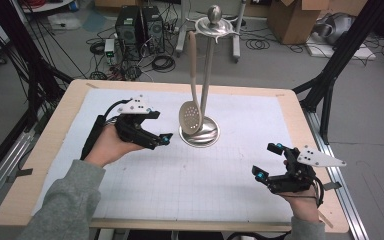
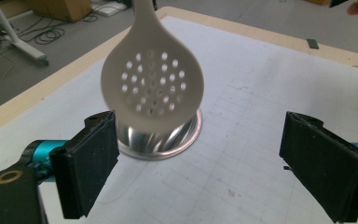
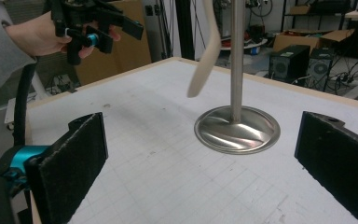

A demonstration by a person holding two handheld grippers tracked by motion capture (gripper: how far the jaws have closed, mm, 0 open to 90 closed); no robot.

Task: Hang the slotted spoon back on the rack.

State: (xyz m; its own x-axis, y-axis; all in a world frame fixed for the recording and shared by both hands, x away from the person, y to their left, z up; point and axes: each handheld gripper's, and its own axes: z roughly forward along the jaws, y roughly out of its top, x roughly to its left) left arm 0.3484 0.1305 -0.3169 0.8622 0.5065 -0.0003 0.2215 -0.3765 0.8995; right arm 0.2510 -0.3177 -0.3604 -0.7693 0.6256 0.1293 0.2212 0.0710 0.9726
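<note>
Seemingly just released, a slotted spoon [image 1: 192, 116] hangs from the metal stand [image 1: 206, 75] mid-surface, while the left tool [image 1: 163, 138] beside it and the right tool [image 1: 268, 161] both gape wide and empty, ready to withdraw.

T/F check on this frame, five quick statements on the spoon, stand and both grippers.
1. The slotted spoon hangs from the metal stand. True.
2. The left gripper is clamped on the spoon. False: its jaws are open, the spoon ahead of them and untouched.
3. The right gripper holds nothing. True: its jaws are open and empty.
4. The spoon lies flat on the table. False: it hangs upright, its bowl just above the stand's base.
5. The stand is tipped over. False: it stands upright.
</note>
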